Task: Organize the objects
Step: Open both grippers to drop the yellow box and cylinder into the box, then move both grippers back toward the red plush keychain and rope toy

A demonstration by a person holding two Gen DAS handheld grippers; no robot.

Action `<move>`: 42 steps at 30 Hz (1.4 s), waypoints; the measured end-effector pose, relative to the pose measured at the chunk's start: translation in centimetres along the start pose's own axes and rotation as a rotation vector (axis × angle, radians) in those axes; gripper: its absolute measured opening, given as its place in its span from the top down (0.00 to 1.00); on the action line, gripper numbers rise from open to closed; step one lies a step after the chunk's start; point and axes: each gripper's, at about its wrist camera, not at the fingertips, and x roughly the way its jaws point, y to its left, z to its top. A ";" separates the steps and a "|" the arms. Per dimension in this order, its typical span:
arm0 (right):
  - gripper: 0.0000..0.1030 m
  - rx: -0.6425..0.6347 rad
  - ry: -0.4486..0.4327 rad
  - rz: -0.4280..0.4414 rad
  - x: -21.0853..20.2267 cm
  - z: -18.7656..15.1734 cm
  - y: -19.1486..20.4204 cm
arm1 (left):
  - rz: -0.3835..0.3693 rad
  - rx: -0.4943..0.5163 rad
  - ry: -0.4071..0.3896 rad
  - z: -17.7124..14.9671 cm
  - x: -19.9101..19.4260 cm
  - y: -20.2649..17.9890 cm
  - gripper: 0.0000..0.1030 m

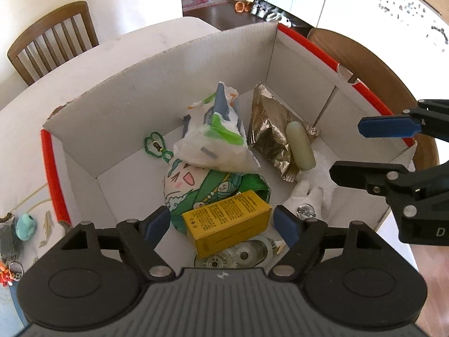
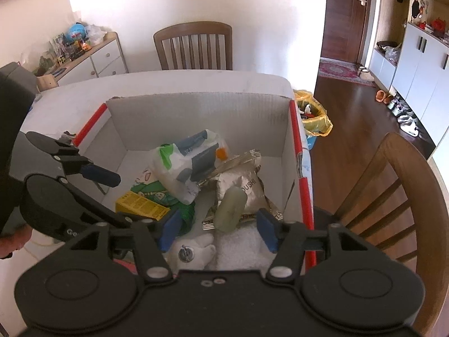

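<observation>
A white cardboard box (image 1: 157, 90) with red-edged rims holds several items: a yellow carton (image 1: 228, 221), a green-and-white cartoon pouch (image 1: 185, 185), a white plastic bag (image 1: 216, 143), a gold foil packet (image 1: 269, 134), a pale green oval bar (image 1: 299, 148), a white plush toy (image 1: 314, 193) and a green cord (image 1: 157, 147). My left gripper (image 1: 223, 226) is open and empty above the yellow carton. My right gripper (image 2: 217, 231) is open and empty above the plush toy (image 2: 196, 250) and the oval bar (image 2: 231, 209). It also shows in the left wrist view (image 1: 362, 148) at the right.
The box (image 2: 196, 112) stands on a white table (image 1: 92, 64). A turquoise bead (image 1: 25, 226) and small trinkets lie on the table left of the box. Wooden chairs (image 2: 193, 46) stand at the far side and at the right (image 2: 407, 196).
</observation>
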 end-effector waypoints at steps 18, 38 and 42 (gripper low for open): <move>0.27 -0.027 -0.123 0.020 -5.7 2.0 4.1 | -0.034 -0.017 -0.218 -2.3 -8.0 1.6 0.18; 0.13 -0.007 -0.164 0.051 -7.3 3.1 12.6 | -0.044 -0.118 -0.346 -8.1 -15.7 9.3 0.13; 0.10 -0.002 -0.167 0.056 -7.1 3.2 14.4 | -0.041 -0.135 -0.362 -9.3 -16.6 11.1 0.05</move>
